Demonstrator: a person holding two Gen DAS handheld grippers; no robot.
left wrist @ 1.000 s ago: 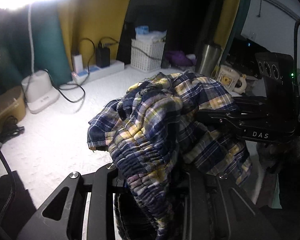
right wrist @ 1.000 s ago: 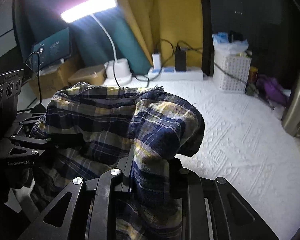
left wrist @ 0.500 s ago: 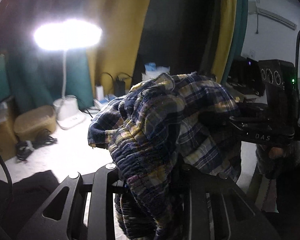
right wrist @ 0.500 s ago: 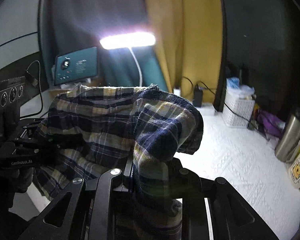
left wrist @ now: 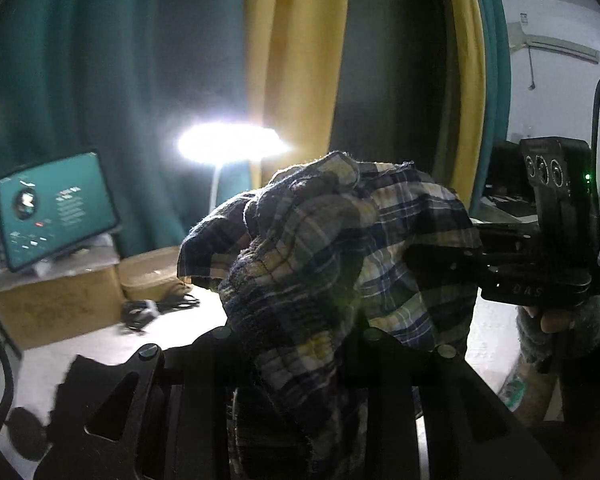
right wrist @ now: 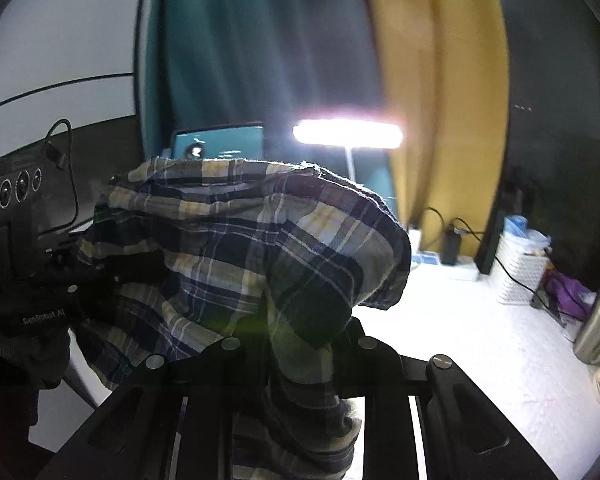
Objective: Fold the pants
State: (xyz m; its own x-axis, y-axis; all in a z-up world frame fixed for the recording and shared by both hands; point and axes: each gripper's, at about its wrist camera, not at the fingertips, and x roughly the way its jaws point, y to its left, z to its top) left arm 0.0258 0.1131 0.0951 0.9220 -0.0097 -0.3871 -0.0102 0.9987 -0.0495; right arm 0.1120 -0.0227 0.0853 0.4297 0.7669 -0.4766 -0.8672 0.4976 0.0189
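Navy-and-yellow plaid pants (left wrist: 332, 248)

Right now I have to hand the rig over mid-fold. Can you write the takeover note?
Left hand-held gripper: shut on the pants, cloth bunched between its fingers.
Right hand-held gripper: shut on the pants too, seen side-on from the left view.
Pants: held up in the air between both grippers, off the white table, crumpled, no clean fold showing.
Done: picked up at two points.
Left: probably spread it out, lay it flat on the table, then fold.
Mind the lamp, basket and steel cup at the back and right.
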